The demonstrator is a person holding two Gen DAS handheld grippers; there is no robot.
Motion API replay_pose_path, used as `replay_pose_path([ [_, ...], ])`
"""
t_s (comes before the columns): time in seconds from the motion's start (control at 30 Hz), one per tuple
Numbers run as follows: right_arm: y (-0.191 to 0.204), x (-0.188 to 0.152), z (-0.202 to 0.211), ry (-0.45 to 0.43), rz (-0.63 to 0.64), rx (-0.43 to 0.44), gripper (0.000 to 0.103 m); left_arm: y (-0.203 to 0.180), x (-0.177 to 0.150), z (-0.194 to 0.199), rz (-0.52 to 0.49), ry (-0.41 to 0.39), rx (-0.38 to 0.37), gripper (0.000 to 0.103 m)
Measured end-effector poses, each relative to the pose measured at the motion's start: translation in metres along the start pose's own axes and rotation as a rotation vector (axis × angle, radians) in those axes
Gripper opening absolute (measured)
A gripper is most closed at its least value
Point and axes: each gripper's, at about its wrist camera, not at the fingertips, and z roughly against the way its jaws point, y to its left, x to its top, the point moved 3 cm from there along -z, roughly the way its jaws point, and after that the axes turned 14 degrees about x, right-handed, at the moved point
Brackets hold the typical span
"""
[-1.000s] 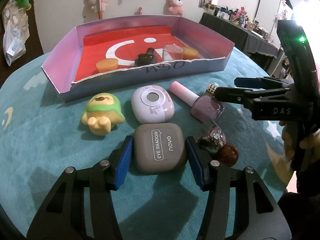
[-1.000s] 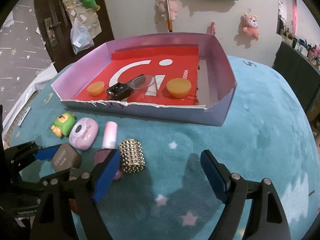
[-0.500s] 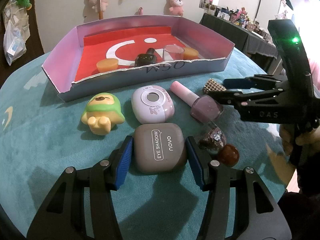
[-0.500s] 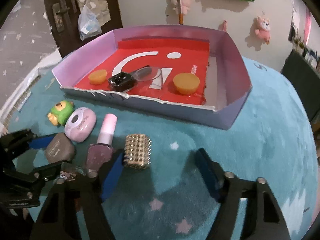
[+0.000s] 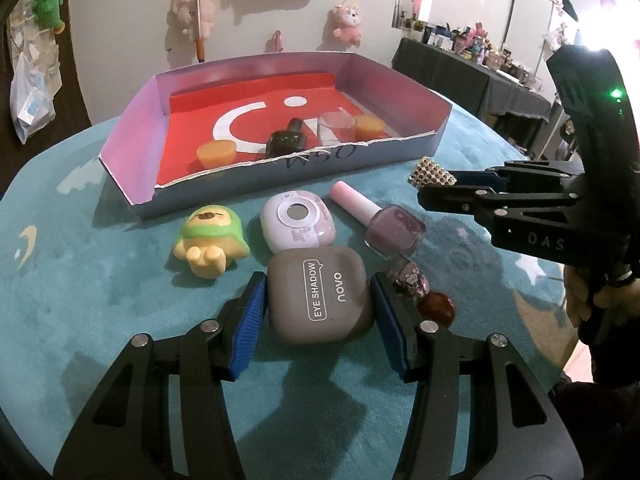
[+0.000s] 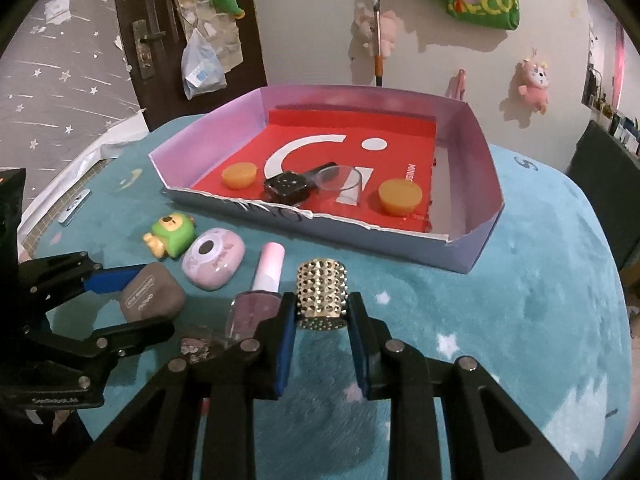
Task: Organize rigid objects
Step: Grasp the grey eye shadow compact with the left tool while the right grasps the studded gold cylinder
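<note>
clearly two pickups in progress. right claw point(image 6: 322, 322) pinched onto the studded cylinder point(image 6: 322, 294), blue pads pressed flat against both of its sides, cylinder resting on the teal counter point(image 6: 520, 320) with its long axis running near-to-far, straight along the fingers. left claw point(image 5: 318, 310) spread around the grey eye shadow case point(image 5: 320, 294), pads just beside its left and right edges, seemingly not clamped yet. case lying flat on the counter, between the fingers, no offset to correct. cardboard box point(image 6: 476, 248) sitting on the far side of both claws, closer to the right one, already holding two orange cups, a dark bottle and a clear cup. judged next: lift the cylinder and carry it forward over the near wall of the box. nail polish bottle point(image 6: 262, 284) lying just left of the right claw, close enough to be nudged on the lift.
</note>
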Motion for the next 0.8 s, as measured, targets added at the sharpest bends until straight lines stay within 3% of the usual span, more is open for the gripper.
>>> replay_pose_path([
  [0.57, -0.008, -0.023, -0.006, 0.056, -0.042, -0.018, 0.027, 0.003, -0.015, -0.011, 0.021, 0.049, 0.021, 0.051],
  [0.63, -0.008, -0.024, -0.006, 0.05, -0.045, -0.016, 0.029, 0.002, -0.015, -0.01, 0.016, 0.049, 0.023, 0.055],
  [0.77, -0.007, -0.024, -0.007, 0.049, -0.031, -0.022, 0.05, -0.001, -0.016, -0.008, 0.012, 0.047, 0.024, 0.065],
  [0.8, -0.007, -0.024, -0.007, 0.049, -0.025, -0.027, 0.051, -0.001, -0.016, -0.008, 0.013, 0.047, 0.025, 0.065],
])
